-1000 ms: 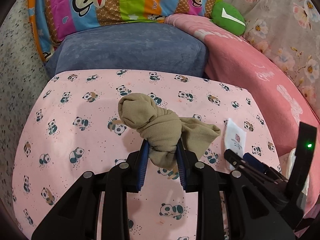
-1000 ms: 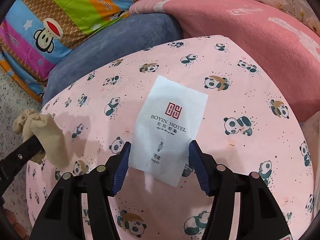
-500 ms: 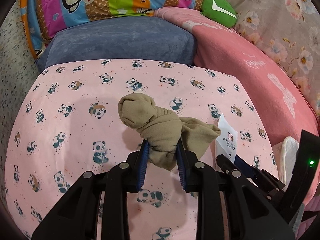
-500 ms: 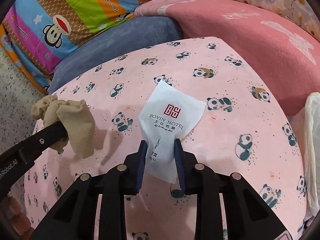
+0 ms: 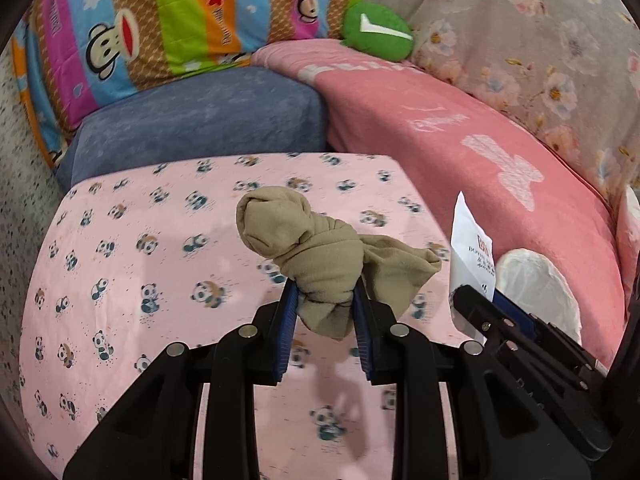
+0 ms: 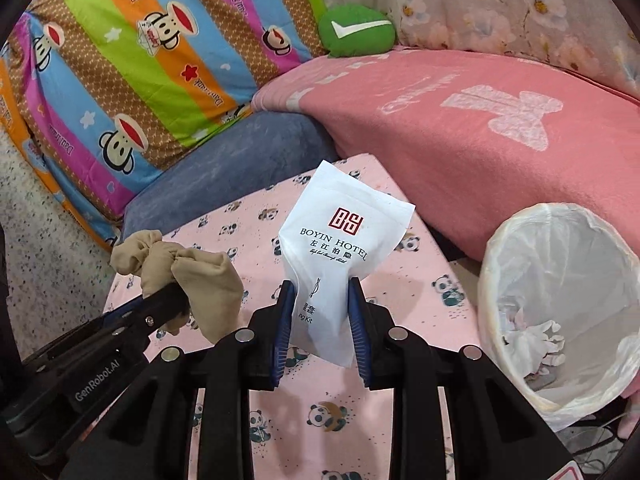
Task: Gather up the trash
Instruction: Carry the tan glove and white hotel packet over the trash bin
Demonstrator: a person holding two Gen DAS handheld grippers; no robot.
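My left gripper (image 5: 325, 304) is shut on a knotted tan cloth (image 5: 304, 244), held above the pink panda-print cushion (image 5: 140, 240). The same tan cloth (image 6: 176, 264) and left gripper (image 6: 160, 304) show at the left of the right wrist view. My right gripper (image 6: 322, 296) is shut on a white hotel sachet (image 6: 336, 240), lifted off the cushion (image 6: 340, 412). That sachet (image 5: 470, 248) and the right gripper (image 5: 480, 300) appear at the right of the left wrist view. A bin lined with a white bag (image 6: 560, 300) stands to the right, holding crumpled white trash (image 6: 532, 340).
A blue cushion (image 5: 200, 120) lies behind the panda cushion, a pink blanket (image 5: 460, 132) to the right. A striped monkey-print quilt (image 5: 160, 24), a green plush (image 5: 378, 32) and floral fabric (image 5: 520, 28) are at the back. Speckled floor (image 6: 24, 216) on the left.
The right gripper closed on the sachet and lifted it off the cushion, swinging right so the bin came into view. The left gripper kept the tan cloth and drifted right.
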